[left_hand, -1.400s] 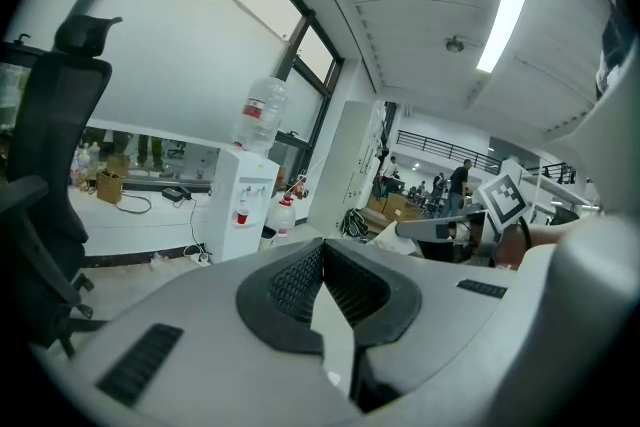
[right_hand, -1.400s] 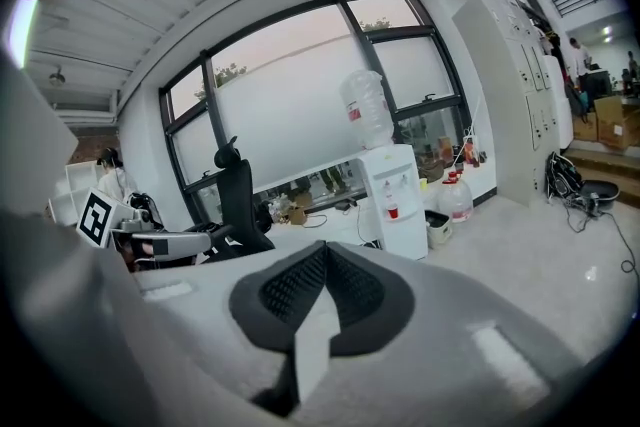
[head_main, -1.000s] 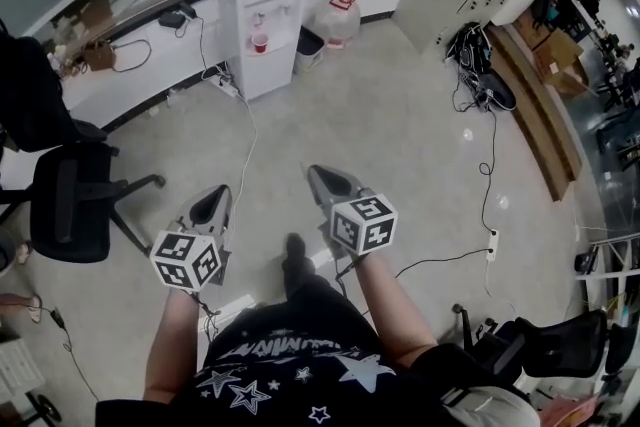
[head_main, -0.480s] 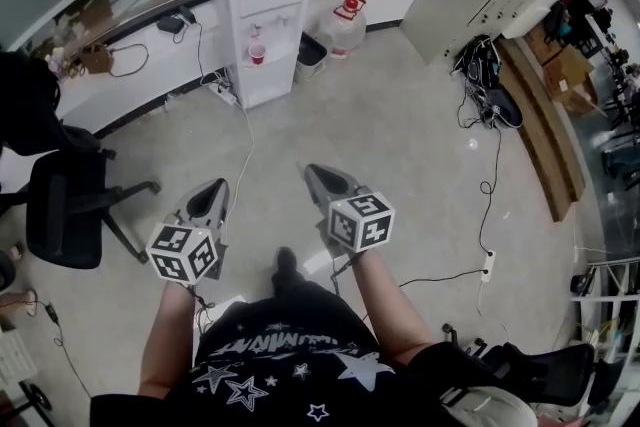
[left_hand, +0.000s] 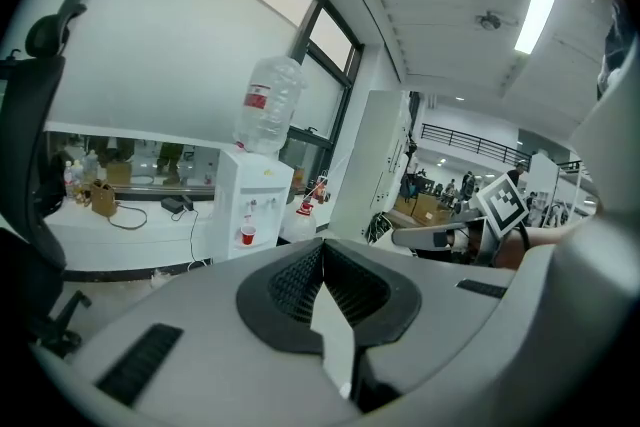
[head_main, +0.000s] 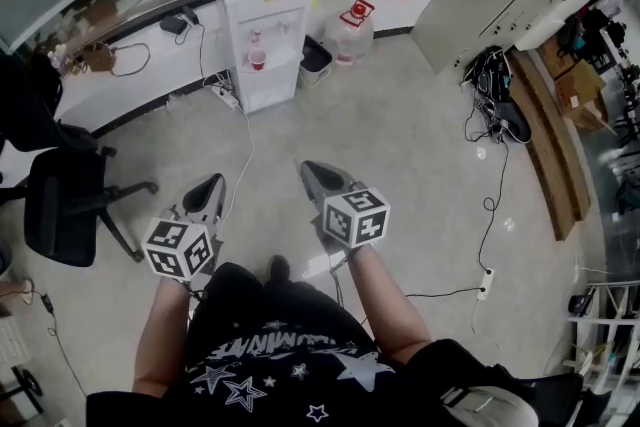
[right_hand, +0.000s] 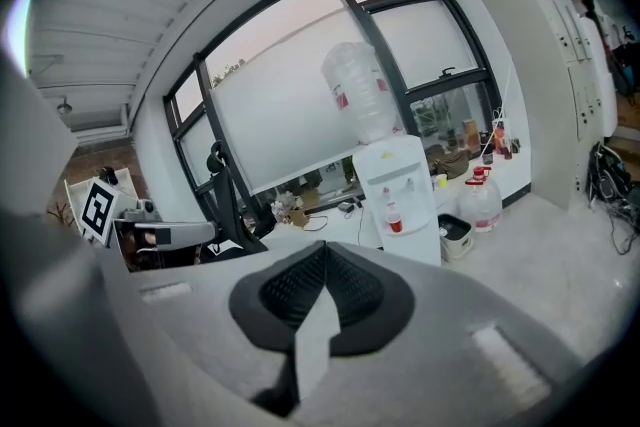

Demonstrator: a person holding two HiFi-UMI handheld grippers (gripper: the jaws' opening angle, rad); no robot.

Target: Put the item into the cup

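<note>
The fingers of the left gripper (left_hand: pixel 322 250) are seen pressed together along one seam in the left gripper view, with nothing gripped between them. The fingers of the right gripper (right_hand: pixel 321 253) are likewise clenched tip to tip on nothing. Both grippers are held side by side above the bare floor (head_main: pixel 400 145), pointed towards a white water dispenser (head_main: pixel 265 25). The red cup (head_main: pixel 258 61) is set in the dispenser's niche under the taps, well apart from both grippers. The large water bottle (left_hand: pixel 272 105) on top of the dispenser is shown whole only in the gripper views; it is cut off at the head view's edge. A black office chair (head_main: pixel 60 205), a spare bottle (head_main: pixel 350 23) beside the dispenser and a power strip (head_main: pixel 485 283) are laid out from above in the head view
</note>
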